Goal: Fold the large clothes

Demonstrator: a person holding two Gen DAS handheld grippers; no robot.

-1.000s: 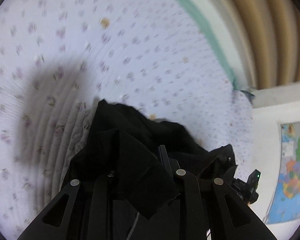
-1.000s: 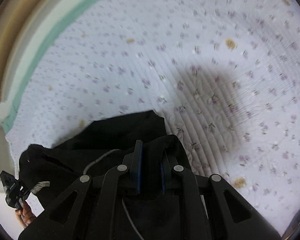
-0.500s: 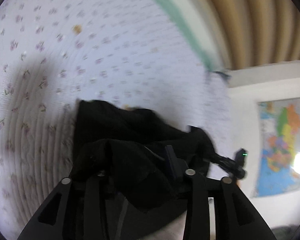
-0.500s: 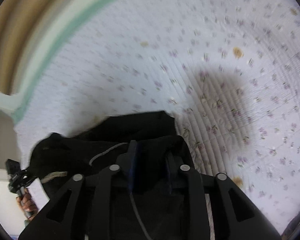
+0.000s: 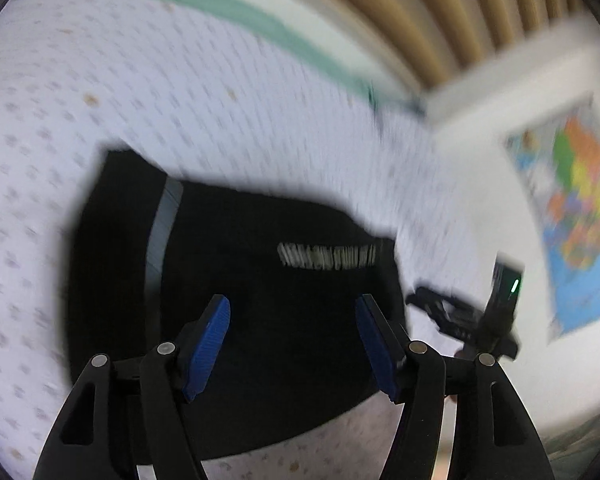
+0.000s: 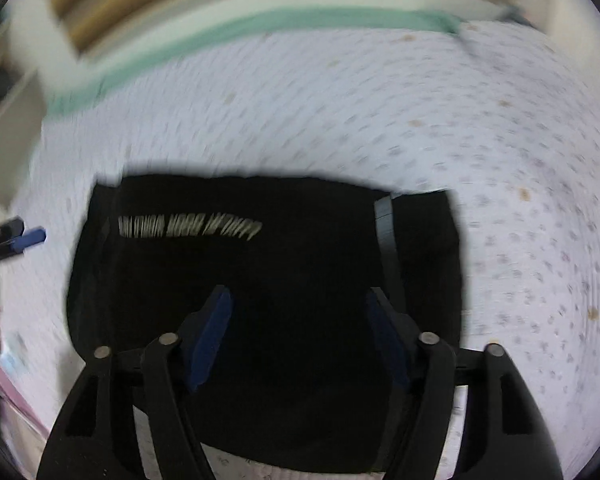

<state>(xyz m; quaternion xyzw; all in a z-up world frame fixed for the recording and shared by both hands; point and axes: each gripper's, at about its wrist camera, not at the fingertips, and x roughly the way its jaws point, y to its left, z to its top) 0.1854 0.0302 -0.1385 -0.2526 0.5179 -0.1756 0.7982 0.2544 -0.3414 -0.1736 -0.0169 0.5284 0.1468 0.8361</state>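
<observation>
The black garment [image 5: 260, 280] lies folded on the flowered bed cover [image 5: 100, 100], just ahead of and under both grippers. The left gripper [image 5: 292, 320] has its jaws wide apart with nothing between them, and the right gripper [image 6: 298, 316] also. A grey stripe [image 6: 384, 216] and white lettering [image 6: 188, 228] show on the cloth. Beyond the jaws are a green edge band [image 6: 300, 20] and a wall map [image 5: 572, 220]. Both views are blurred.
</observation>
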